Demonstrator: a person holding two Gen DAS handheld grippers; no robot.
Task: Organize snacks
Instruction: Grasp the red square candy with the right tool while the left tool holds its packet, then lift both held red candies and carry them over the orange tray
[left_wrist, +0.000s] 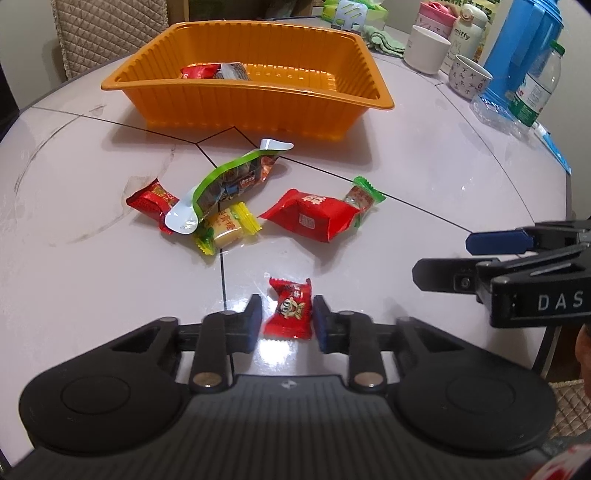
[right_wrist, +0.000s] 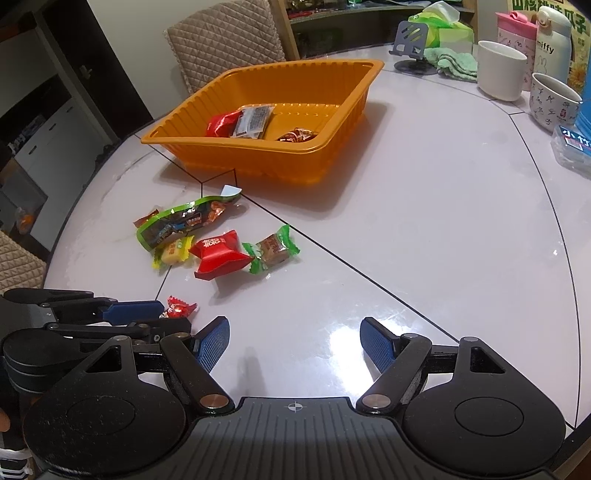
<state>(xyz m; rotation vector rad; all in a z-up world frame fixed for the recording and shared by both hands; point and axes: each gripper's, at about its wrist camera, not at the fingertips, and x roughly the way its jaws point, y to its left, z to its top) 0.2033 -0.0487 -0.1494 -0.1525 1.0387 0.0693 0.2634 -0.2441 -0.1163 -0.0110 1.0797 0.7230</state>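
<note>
A small red candy lies on the pale table between the blue pads of my left gripper, which is shut on it. In the right wrist view the same candy shows beside the left gripper. My right gripper stands open over bare table, and it also shows at the right edge of the left wrist view. Farther off lie a long green-edged packet, a red candy, a yellow candy, a red packet and a green-ended candy. The orange tray holds three snacks.
At the back right of the table stand a white cup, a patterned mug, a white bottle, a blue jug, a water bottle, a phone stand and a green cloth. A quilted chair stands behind the tray.
</note>
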